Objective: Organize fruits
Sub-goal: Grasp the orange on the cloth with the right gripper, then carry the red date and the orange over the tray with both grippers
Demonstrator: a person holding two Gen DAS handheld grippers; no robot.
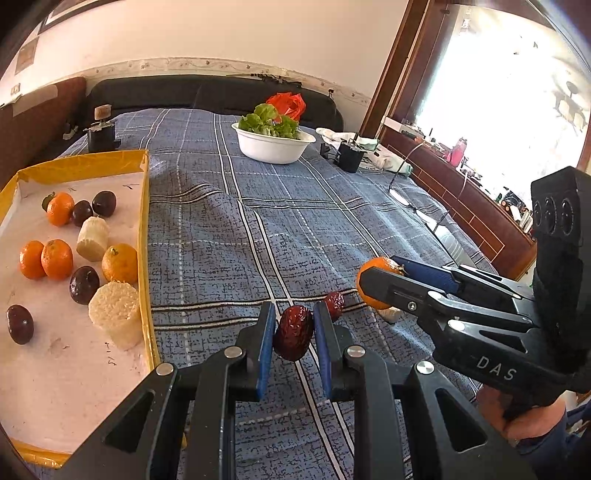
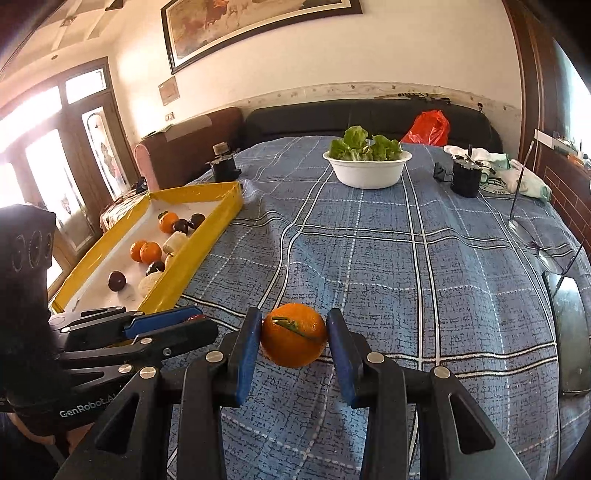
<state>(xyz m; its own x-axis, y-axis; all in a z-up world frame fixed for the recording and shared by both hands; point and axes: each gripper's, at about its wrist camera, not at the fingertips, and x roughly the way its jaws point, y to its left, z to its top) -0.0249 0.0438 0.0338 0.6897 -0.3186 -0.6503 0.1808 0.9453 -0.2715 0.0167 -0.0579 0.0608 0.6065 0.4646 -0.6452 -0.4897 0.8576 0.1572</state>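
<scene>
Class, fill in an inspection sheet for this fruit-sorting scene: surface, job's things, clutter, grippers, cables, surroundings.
Surface: blue plaid cloth, wrinkled.
Job's things: yellow-rimmed tray with oranges, dark fruits, pale chunks; another red date on the cloth.
Clutter: white bowl of greens, red bag, black cup.
Grippers: left gripper shut on red date; right gripper shut on orange.
Cables: thin wire.
Surroundings: dark sofa, framed painting.

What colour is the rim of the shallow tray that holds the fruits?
Yellow: the shallow tray's taped rim is bright yellow around a white floor, clearest in the right wrist view.
</scene>
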